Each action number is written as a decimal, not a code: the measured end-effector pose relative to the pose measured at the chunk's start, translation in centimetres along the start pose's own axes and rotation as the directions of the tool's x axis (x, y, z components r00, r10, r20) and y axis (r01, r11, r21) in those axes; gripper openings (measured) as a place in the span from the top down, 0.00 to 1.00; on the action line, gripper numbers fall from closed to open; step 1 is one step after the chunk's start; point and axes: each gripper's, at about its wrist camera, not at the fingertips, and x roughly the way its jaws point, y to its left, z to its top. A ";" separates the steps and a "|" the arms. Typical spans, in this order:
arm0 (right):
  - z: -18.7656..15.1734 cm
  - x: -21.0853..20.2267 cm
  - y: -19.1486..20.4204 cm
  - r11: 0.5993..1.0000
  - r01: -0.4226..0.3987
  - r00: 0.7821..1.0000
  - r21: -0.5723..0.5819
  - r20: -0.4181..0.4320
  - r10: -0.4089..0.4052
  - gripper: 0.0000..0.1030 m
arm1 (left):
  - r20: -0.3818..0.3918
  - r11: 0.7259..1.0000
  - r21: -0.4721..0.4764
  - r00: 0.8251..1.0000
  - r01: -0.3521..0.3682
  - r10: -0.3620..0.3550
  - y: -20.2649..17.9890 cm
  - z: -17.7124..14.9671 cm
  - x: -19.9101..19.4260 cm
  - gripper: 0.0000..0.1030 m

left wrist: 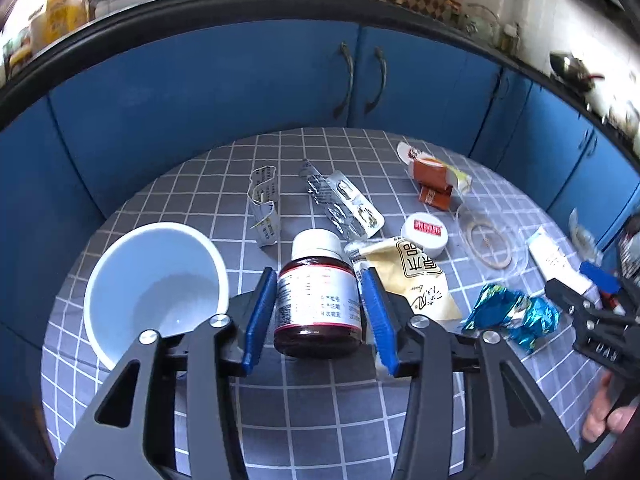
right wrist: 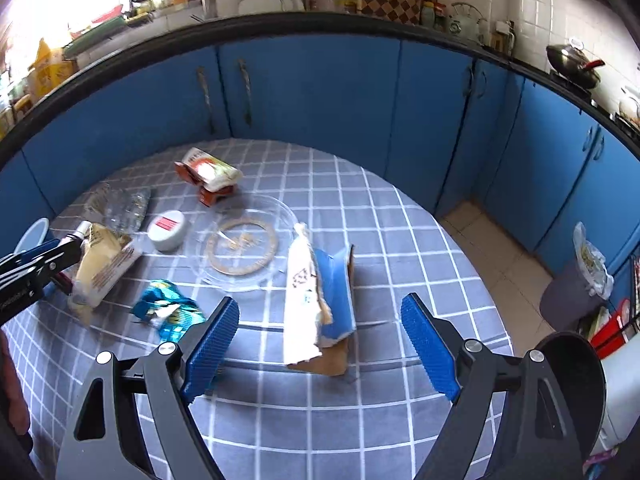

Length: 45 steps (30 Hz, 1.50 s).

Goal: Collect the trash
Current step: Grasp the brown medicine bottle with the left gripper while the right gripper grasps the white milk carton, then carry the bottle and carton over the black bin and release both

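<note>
Two grippers over a round table with a grey checked cloth (left wrist: 280, 408); the left gripper (left wrist: 320, 284), low centre of its view, has its blue pads either side of a dark brown glass pill bottle with a white cap and label (left wrist: 318, 300); the pads look pressed against its sides, though the right-hand contact is hard to be sure of; a white plastic bowl (left wrist: 156, 280) sits just left of it; a crumpled blue foil wrapper (left wrist: 516, 316) lies lower right. In the other view the right gripper (right wrist: 320, 334) hangs with jaws wide apart, gripping nothing; a torn blue-and-white cardboard box (right wrist: 320, 304) stands between them at centre frame, clear of both pads.
</note>
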 end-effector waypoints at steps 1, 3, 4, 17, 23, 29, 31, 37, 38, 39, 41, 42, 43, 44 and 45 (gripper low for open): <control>-0.1 0.2 -0.1 1.000 0.003 1.000 0.004 -0.005 -0.003 0.21 | 0.003 1.000 0.006 1.000 -0.004 0.004 -0.1 -0.1 0.0 0.54; -0.2 0.7 -0.3 1.000 0.018 1.000 0.004 -0.022 -0.018 0.21 | 0.009 1.000 0.017 1.000 -0.014 0.014 -0.3 -0.1 0.1 0.52; -0.2 1.0 -0.5 1.000 0.023 0.999 0.006 -0.033 -0.023 0.21 | 0.012 1.000 0.023 1.000 -0.019 0.019 -0.3 -0.1 0.2 0.51; -0.1 1.1 -0.4 1.000 -0.029 0.998 -0.002 -0.050 0.029 0.71 | 0.006 1.000 0.015 1.000 0.009 -0.009 -0.3 0.0 0.0 0.56; -0.1 -1.2 -0.1 0.999 -0.051 0.999 -0.012 -0.011 0.051 0.71 | 0.038 1.000 0.014 0.999 0.022 -0.022 -0.4 0.3 -2.1 0.56; -0.4 -3.3 0.4 0.998 -0.064 0.998 -0.019 0.004 0.064 0.71 | 0.074 0.999 0.019 0.996 0.044 -0.045 -0.8 0.5 -4.6 0.56; -0.5 -4.0 0.3 0.998 -0.065 0.998 -0.018 0.010 0.065 0.71 | 0.082 0.998 0.025 0.995 0.053 -0.055 -1.2 0.5 -5.3 0.56; -1.2 -6.2 -0.2 0.998 -0.055 0.998 -0.015 0.024 0.056 0.71 | 0.097 0.995 0.056 0.992 0.077 -0.083 -3.0 0.3 -7.0 0.56; -1.4 -6.7 -0.4 0.999 -0.048 0.998 -0.016 0.028 0.049 0.71 | 0.099 0.995 0.061 0.991 0.081 -0.087 -3.4 0.2 -7.2 0.56; -1.5 -7.1 -0.6 0.999 -0.043 0.999 -0.017 0.030 0.044 0.71 | 0.099 0.994 0.065 0.991 0.085 -0.091 -3.7 0.2 -7.4 0.56; -1.8 -7.7 -1.1 0.999 -0.036 0.999 -0.017 0.035 0.036 0.71 | 0.100 0.993 0.075 0.990 0.094 -0.102 -4.5 0.2 -7.8 0.56; -2.0 -8.1 -1.4 0.999 -0.031 0.999 -0.017 0.038 0.032 0.71 | 0.102 0.992 0.083 0.989 0.098 -0.106 -4.9 0.2 -8.0 0.56; -2.1 -8.5 -1.8 0.999 -0.027 0.999 -0.018 0.042 0.028 0.71 | 0.104 0.991 0.088 0.989 0.099 -0.108 -5.3 0.2 -8.2 0.56; -2.3 -8.8 -2.0 1.000 -0.022 0.999 -0.018 0.045 0.023 0.71 | 0.107 0.990 0.094 0.988 0.104 -0.114 -5.8 0.2 -8.4 0.56; -2.5 -9.2 -2.3 1.000 -0.016 0.999 -0.018 0.050 0.017 0.71 | 0.107 0.989 0.102 0.987 0.110 -0.121 -6.3 0.3 -8.5 0.56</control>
